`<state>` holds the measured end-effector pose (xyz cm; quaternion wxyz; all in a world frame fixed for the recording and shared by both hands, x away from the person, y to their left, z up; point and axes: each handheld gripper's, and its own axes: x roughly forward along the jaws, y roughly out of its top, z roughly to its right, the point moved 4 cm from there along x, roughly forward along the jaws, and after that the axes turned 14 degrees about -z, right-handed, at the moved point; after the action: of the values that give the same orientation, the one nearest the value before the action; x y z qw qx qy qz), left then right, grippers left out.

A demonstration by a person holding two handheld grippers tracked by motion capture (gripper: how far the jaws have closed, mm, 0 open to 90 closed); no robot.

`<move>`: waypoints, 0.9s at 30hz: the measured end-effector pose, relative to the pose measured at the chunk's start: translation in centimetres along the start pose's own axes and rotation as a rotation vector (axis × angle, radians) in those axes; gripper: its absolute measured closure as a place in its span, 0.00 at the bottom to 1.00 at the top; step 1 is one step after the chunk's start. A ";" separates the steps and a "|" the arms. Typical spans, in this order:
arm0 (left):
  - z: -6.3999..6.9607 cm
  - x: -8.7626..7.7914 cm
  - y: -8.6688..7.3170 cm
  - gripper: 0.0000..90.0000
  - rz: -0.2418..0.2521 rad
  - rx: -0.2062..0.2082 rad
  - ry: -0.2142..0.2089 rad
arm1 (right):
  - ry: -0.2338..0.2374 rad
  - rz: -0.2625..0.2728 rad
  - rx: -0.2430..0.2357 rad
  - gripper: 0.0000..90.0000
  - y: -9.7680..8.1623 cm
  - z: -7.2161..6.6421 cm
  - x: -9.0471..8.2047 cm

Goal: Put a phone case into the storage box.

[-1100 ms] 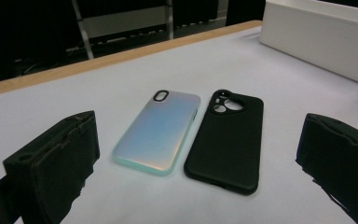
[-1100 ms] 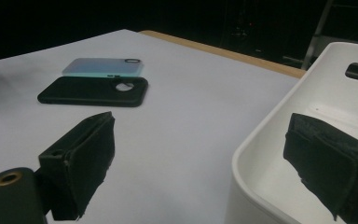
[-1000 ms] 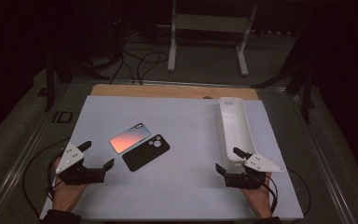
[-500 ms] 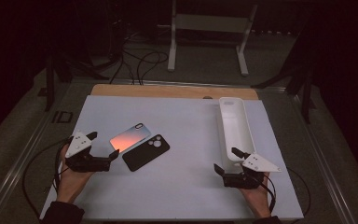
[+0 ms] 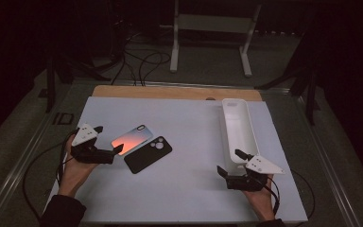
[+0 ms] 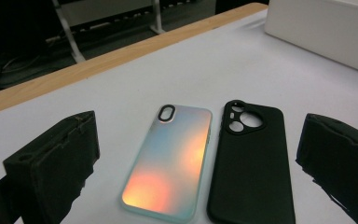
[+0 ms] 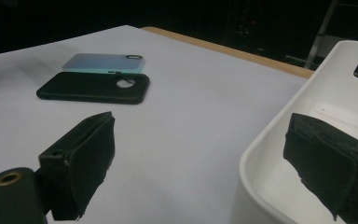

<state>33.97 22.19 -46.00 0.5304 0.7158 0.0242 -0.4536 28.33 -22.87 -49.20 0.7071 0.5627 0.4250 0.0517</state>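
Item, nearest edge: right tool point(image 5: 231, 164), jaws spread and empty, resting on the white tabletop point(image 5: 189, 189) with one jaw at the near end of the white tray point(image 5: 230, 135). Item, near left: left tool point(image 5: 108, 140), jaws wide apart and empty, hovering low at the near end of the iridescent phone case point(image 6: 170, 161), which lies flat, camera cut-out away from the tool. Item, just beside it, edges close or touching: black phone case point(image 6: 251, 163), also flat. Item, farther right: the tray running away towards the wooden strip point(image 5: 170, 92) at the far edge. Step in hand, by judgement: approach for a pick of the iridescent case. Next move calls for lowering and centring the jaws across its width without catching the black case, then closing on its long edges
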 end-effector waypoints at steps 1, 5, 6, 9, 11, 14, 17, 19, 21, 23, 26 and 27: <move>0.0 0.1 0.1 0.00 -0.005 0.003 0.001 | 0.000 0.000 0.000 0.10 0.0 0.0 0.0; -0.4 0.7 0.4 0.00 -0.023 0.006 -0.008 | -0.004 0.003 0.005 0.10 0.2 0.3 -0.2; -0.6 0.8 0.4 0.00 -0.029 0.004 -0.008 | -0.007 0.004 0.007 0.10 0.2 0.4 -0.2; -0.8 1.3 0.6 0.00 -0.046 0.004 -0.007 | -0.009 0.009 0.013 0.10 0.3 0.7 -0.3; -0.9 1.4 0.7 0.00 -0.052 0.007 -0.003 | -0.008 0.012 0.012 0.10 0.4 0.9 -0.3; -1.1 1.8 1.1 0.00 -0.069 0.019 0.005 | -0.004 0.017 0.023 0.10 0.3 1.0 -0.2; -1.3 2.2 1.3 0.00 -0.077 0.020 0.006 | -0.005 0.016 0.026 0.10 0.2 1.0 -0.1; -1.3 2.4 1.4 0.00 -0.086 0.024 0.006 | -0.006 0.017 0.028 0.10 0.2 1.0 -0.1; -1.3 2.7 1.5 0.00 -0.097 0.031 0.008 | -0.005 0.016 0.031 0.10 0.1 1.0 -0.2; -1.4 3.1 1.6 0.00 -0.109 0.038 0.012 | -0.004 0.017 0.031 0.10 0.0 1.0 -0.2; -1.4 3.7 1.7 0.00 -0.124 0.039 0.013 | -0.005 0.016 0.032 0.10 -0.1 0.9 -0.2; -1.5 3.9 1.6 0.00 -0.126 0.040 0.012 | -0.004 0.014 0.032 0.10 -0.1 0.9 -0.2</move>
<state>37.99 20.88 -47.35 0.4861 0.7259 0.0633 -0.4825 28.76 -23.67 -49.22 0.6985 0.5771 0.4204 0.0484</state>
